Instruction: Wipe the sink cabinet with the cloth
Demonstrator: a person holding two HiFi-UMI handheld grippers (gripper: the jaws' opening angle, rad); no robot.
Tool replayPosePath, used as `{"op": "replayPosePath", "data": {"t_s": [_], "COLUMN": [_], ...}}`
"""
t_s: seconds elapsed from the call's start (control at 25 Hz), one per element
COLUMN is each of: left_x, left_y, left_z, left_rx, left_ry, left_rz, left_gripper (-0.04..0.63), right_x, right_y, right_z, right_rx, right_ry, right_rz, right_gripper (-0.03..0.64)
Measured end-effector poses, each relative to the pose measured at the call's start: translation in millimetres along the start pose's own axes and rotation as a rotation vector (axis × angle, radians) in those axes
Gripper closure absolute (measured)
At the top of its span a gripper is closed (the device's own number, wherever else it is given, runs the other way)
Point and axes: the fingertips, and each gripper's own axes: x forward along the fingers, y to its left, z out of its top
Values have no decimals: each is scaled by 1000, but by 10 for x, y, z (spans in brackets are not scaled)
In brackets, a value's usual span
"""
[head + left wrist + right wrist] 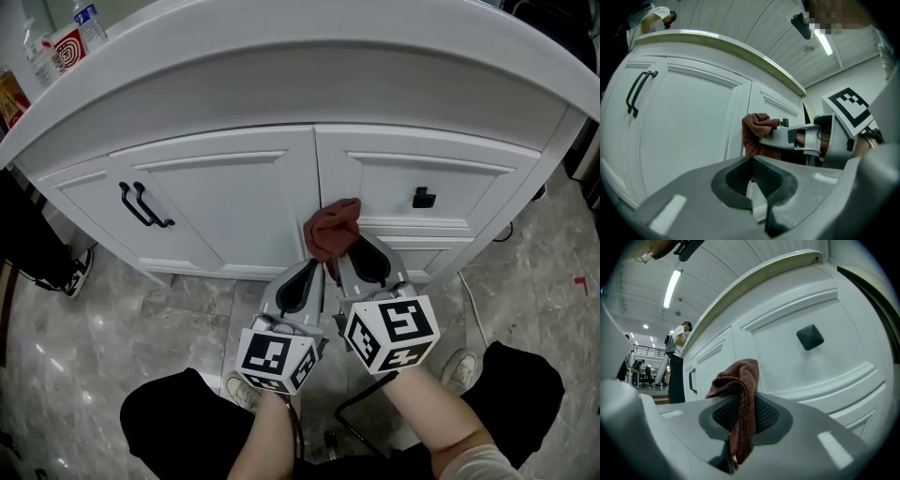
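Observation:
The white sink cabinet [225, 197] fills the head view, with a door on the left and drawers on the right. A reddish-brown cloth [334, 230] is bunched against the cabinet front where door and drawer meet. My right gripper [354, 255] is shut on the cloth [740, 394], which hangs down between its jaws. My left gripper [302, 281] sits just left of it, a little back from the cabinet, shut with nothing in it. In the left gripper view the cloth [754, 133] shows ahead, beside the right gripper's jaw.
A black double handle [142, 206] is on the left door and a black knob [424, 198] on the right drawer. The countertop edge [300, 52] overhangs above, with bottles [89, 23] at its far left. Grey marble floor [112, 309] lies below, with the person's shoes near my arms.

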Motion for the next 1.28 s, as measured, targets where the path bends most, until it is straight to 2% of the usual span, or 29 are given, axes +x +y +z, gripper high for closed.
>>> {"op": "replayPosePath", "data": {"t_s": [0.28, 0.48, 1.28], "left_x": [7, 83, 641], "left_y": [61, -69, -847], "left_z": [-14, 47, -32], "left_rx": [1, -8, -30], "left_ry": [-1, -18, -57], "left_rz": [4, -21, -153], "left_gripper": [595, 595, 595], "right_x": [123, 70, -737], "right_y": [-48, -144, -1409], "right_z": [4, 1, 352], "right_rx": [-13, 37, -47], "right_ry": [-14, -4, -53], "right_rz": [-19, -28, -241], "right_gripper": [528, 528, 526]}}
